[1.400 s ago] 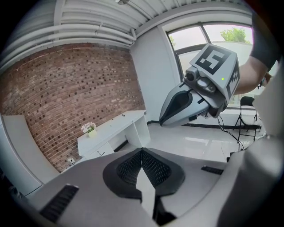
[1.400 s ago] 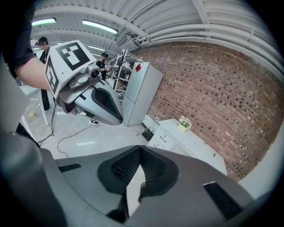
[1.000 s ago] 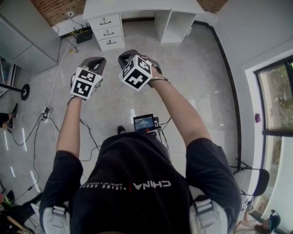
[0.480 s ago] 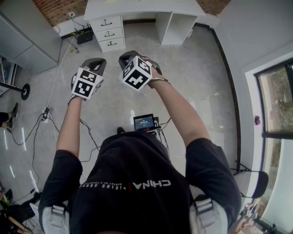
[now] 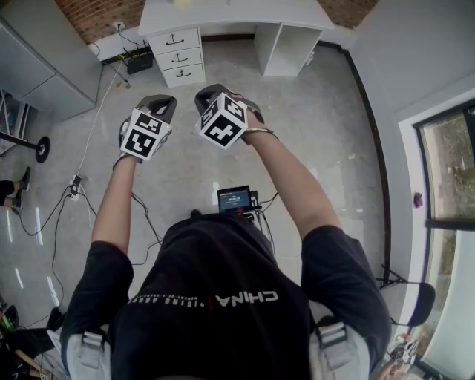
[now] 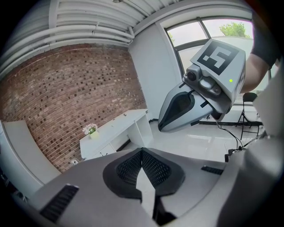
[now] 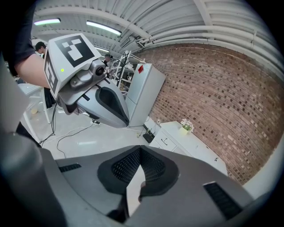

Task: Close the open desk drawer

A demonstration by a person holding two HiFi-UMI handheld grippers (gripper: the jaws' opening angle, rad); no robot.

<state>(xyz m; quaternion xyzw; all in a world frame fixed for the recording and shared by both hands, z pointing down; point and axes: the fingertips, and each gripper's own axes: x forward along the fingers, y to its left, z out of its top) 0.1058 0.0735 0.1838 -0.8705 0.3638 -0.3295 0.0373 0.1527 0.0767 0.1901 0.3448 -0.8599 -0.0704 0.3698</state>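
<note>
White desk (image 5: pixel 223 11): one, at 12 o'clock against the brick wall (image 5: pixel 96 15), well apart from both grippers.
Drawers (image 5: pixel 178 53): three fronts stacked in the desk's left pedestal, each with one dark handle; which of them stands out from the others cannot be told at this range.
Desk's right part: an open kneehole, then one open shelf unit (image 5: pixel 286 44).
Plant pot (image 7: pixel 185 126): one, small and pale green with white flowers, on the desktop.
Left gripper (image 6: pixel 142 151): jaws together at the tips, nothing between them, held up at 11 o'clock.
Right gripper (image 7: pixel 140 151): jaws together as well, empty, just beside the left one at 12 o'clock.
Marker cubes: two, one on each gripper.
Between grippers and desk: bare grey floor (image 5: pixel 312 111).
Black box (image 5: pixel 139 59): one, on the floor just left of the drawers, by the wall.
Cables (image 5: pixel 74 185): several, trailing across the floor at 9 o'clock.
Grey cabinet (image 5: pixel 37 74): one, at 10 o'clock.
Small screen (image 5: pixel 234 199): one, at the person's waist.
Window (image 5: pixel 445 163): at 3 o'clock.
</note>
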